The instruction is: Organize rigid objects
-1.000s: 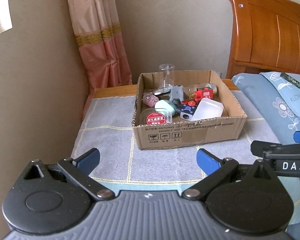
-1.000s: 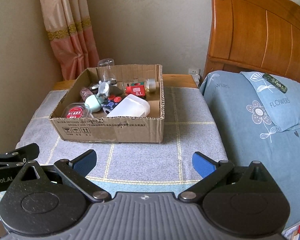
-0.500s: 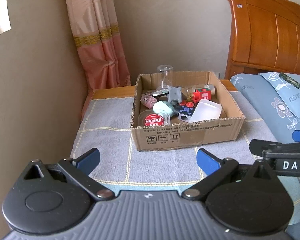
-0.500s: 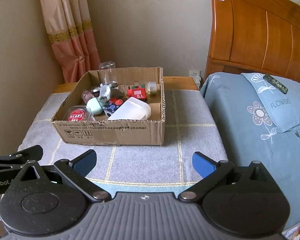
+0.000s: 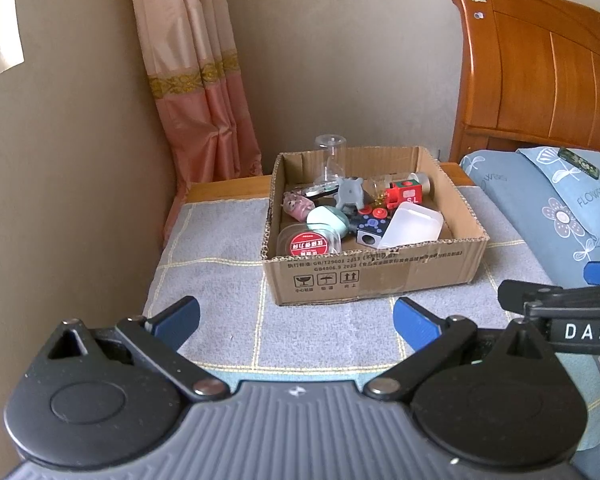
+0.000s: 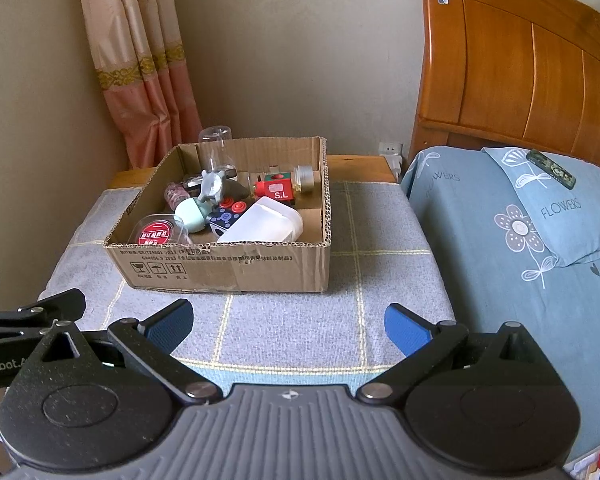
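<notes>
An open cardboard box stands on a grey checked cloth over a bedside table. It holds several small items: a red-lidded round tub, a white plastic container, a red block marked S.L, a mint-green piece, a grey figure and a clear glass. My left gripper is open and empty, in front of the box. My right gripper is open and empty, also in front of it.
A beige wall and a pink curtain stand at the left. A bed with a blue flowered pillow and a wooden headboard lies at the right. A wall socket sits behind the table. Grey cloth lies between box and grippers.
Both grippers have drawn back and up a little, so the box looks smaller and farther. Both stay open and empty. The box's contents have not moved.
</notes>
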Demonstrator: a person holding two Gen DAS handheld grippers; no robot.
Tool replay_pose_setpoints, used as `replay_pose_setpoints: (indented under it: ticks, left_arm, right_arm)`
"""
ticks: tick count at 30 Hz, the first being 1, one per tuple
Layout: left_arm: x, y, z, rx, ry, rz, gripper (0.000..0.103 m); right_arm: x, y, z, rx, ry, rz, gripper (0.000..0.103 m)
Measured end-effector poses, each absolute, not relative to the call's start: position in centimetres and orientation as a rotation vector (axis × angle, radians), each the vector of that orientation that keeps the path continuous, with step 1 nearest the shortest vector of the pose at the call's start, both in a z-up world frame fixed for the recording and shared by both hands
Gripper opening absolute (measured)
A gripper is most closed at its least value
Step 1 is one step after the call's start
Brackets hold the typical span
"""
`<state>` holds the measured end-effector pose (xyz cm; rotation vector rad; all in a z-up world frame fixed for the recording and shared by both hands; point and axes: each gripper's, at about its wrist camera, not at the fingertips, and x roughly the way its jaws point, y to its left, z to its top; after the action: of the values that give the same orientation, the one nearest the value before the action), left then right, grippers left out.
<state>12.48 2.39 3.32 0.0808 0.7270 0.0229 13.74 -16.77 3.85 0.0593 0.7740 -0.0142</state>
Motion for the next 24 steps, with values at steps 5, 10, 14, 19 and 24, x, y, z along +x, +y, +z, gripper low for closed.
replay_pose_setpoints:
  ticks: [5, 10, 14, 19, 24]
  left_arm:
    - [12.49, 2.42, 3.30, 0.081, 0.728, 0.024, 0.102]
    - [12.58, 2.52, 3.25, 0.079, 0.731, 0.027, 0.102]
    - [12.64, 2.53, 3.23, 0.079, 0.732, 0.025, 0.102]
    - [12.63, 2.49, 3.20, 0.077, 0.733, 0.025, 0.102]
    - [12.63, 2.50, 3.17, 0.077, 0.734, 0.026, 0.102]
  right_arm:
    - [13.76, -16.69, 3.84, 0.059, 0.774, -0.015, 0.103]
    - [13.76, -16.70, 3.83, 0.059, 0.773, -0.015, 0.103]
    - [13.78, -16.69, 3.80, 0.059, 0.773, -0.014, 0.103]
    - [13.77, -16.70, 3.79, 0.060, 0.772, -0.013, 0.103]
    - [13.77, -16.72, 3.77, 0.061, 0.773, -0.013, 0.103]
